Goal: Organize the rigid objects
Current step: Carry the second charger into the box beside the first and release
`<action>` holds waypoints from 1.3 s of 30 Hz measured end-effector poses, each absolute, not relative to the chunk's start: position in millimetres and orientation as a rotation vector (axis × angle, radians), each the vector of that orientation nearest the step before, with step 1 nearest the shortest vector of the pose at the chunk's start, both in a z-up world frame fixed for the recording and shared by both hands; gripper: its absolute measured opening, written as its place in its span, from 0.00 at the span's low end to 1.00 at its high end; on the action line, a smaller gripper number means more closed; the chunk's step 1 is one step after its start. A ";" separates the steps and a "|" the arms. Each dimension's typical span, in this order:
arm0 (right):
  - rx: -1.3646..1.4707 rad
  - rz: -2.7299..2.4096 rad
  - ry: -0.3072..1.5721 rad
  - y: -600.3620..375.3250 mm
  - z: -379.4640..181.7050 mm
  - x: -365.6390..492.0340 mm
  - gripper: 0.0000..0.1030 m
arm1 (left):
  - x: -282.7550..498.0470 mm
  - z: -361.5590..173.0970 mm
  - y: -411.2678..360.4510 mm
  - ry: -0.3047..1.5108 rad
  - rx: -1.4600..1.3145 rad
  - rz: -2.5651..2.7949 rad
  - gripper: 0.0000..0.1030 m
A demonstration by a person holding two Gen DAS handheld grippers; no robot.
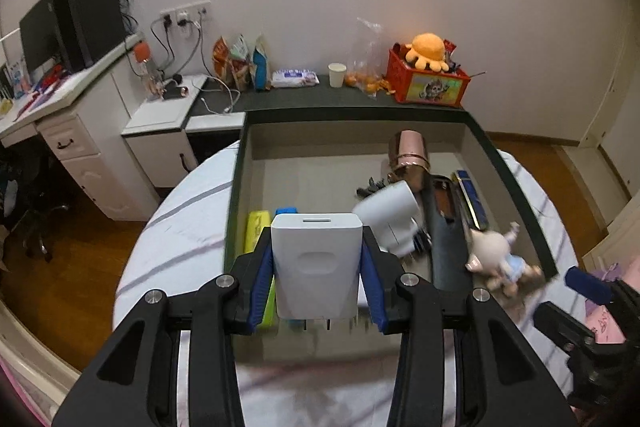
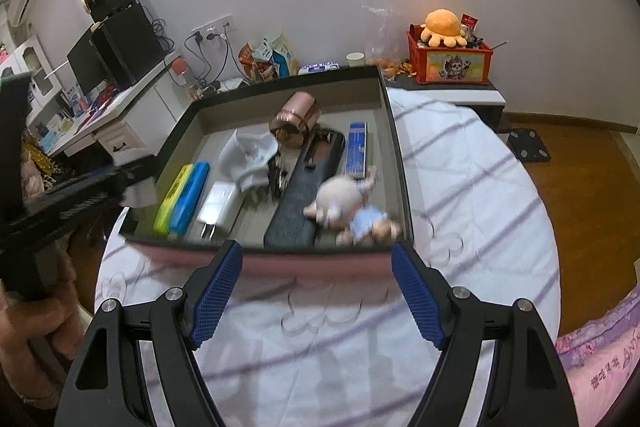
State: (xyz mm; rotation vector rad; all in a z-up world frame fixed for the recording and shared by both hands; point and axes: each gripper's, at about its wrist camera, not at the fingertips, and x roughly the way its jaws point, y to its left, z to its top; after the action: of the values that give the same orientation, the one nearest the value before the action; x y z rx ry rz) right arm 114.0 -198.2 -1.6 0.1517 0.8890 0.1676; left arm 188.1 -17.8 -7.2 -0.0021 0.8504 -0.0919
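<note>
My left gripper (image 1: 317, 247) is shut on a white charger (image 1: 316, 263), held over the near left part of the dark box (image 1: 360, 115). In the box lie a yellow case (image 2: 173, 198), a blue case (image 2: 189, 195), a second white charger (image 2: 218, 205), another white adapter (image 2: 248, 157), a rose-gold cup (image 2: 294, 123), a dark glasses case (image 2: 304, 195), a blue flat box (image 2: 356, 149) and a doll (image 2: 352, 203). My right gripper (image 2: 316, 263) is open and empty, just before the box's near wall.
The box lies on a bed with a striped white sheet (image 2: 460, 167). Behind it a dark shelf (image 1: 304, 93) holds snack bags, a paper cup (image 1: 337, 74) and a red crate (image 1: 430, 83) with an orange plush. A white desk (image 1: 60, 115) stands left.
</note>
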 end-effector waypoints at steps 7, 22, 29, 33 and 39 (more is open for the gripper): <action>0.136 0.181 0.897 -193.5 1.5 163.7 0.76 | 257.3 -35.6 -24.8 0.934 0.009 -0.126 0.39; 0.113 0.209 0.947 -181.1 -17.4 242.1 0.76 | 308.2 -66.8 -30.3 1.094 -0.001 -0.130 0.40; 0.117 0.210 0.943 -180.9 -16.6 240.1 0.76 | 306.1 -67.2 -34.8 1.109 0.001 -0.156 0.57; 0.123 0.201 0.926 -183.8 -9.6 229.7 0.76 | 294.3 -56.2 -39.7 1.055 0.030 -0.142 0.99; 0.129 0.195 0.880 -189.3 8.2 203.8 0.76 | 262.5 -27.5 -24.7 0.947 0.013 -0.082 1.00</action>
State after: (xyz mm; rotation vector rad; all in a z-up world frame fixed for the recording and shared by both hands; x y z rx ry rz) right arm 203.8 -189.3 8.2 0.1286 0.8804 0.1951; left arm 262.5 -24.7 -27.5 0.0133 0.9469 -0.0824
